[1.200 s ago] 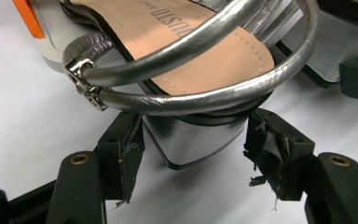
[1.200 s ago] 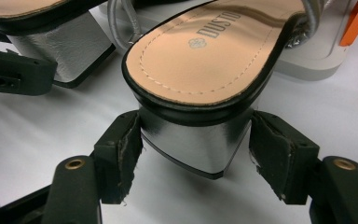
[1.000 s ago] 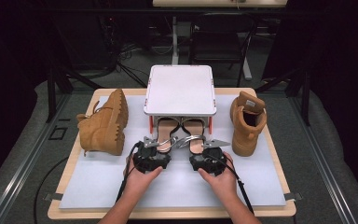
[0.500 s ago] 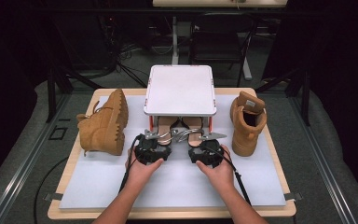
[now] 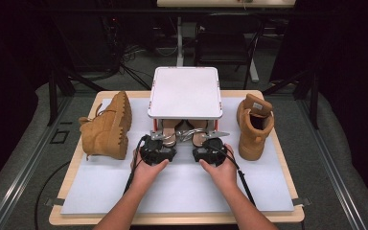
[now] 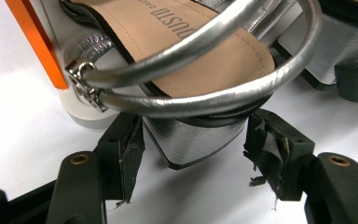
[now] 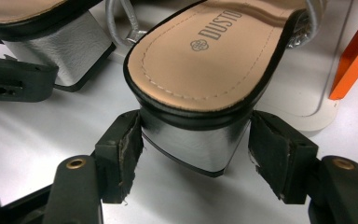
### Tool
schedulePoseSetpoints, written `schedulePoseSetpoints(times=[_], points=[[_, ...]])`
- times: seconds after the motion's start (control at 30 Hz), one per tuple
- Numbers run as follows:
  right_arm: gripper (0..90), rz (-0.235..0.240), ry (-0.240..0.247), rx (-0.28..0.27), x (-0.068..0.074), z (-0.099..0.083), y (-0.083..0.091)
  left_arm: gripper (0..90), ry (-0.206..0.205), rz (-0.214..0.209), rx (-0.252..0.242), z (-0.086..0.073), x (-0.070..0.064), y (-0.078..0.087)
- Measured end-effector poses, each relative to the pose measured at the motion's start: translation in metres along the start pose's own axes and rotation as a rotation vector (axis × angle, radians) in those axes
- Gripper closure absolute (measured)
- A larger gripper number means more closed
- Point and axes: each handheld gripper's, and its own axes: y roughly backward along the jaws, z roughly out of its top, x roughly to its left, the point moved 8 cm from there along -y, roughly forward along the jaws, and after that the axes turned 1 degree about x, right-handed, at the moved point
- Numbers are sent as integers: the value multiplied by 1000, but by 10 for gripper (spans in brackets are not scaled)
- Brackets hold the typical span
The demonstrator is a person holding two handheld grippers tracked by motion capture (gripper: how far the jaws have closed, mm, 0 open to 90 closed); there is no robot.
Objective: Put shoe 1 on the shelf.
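Your left claw (image 5: 158,144) and right claw (image 5: 210,143) are both at the front of the white shoe rack (image 5: 185,93), where a pair of silver block-heel sandals sits on the lower level with heels facing you. In the left gripper view, your left claw (image 6: 193,154) is spread, its jaws flanking the left sandal's heel (image 6: 196,140); the near-side jaw looks just beside the heel, the other clearly apart from it. In the right gripper view, your right claw (image 7: 196,151) is likewise spread around the right sandal's heel (image 7: 193,142), one pad touching or nearly so, the other with a small gap. Neither sandal is gripped. Judgement: approach and alignment are done; closing, withdrawing and placing remain. One tan boot (image 5: 106,127) lies on its side at the left of the bench (image 5: 172,191); another tan boot (image 5: 254,125) stands upright at the right.
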Motion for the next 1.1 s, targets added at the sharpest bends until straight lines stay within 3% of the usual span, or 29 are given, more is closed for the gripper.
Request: schedulePoseSetpoints(times=[0.3, 0.6, 0.8, 0.97, 1.1], points=[[352, -10, 18, 1, -1, -4, -4, 377, 3, 0, -2, -1, 0, -1], [364, 2, -15, -20, -1, -5, -3, 378, 35, -7, 0, -2, 0, -1], [426, 12, -25, -24, -1, -7, 4, 415, 74, -24, -16, -3, -1, 4], [453, 2, -9, -30, 1, -8, 13, 440, 64, -21, -13, -9, -1, 11], [482, 6, 0, -40, 3, -9, 20, 465, 74, -29, -38, -10, -1, 18]])
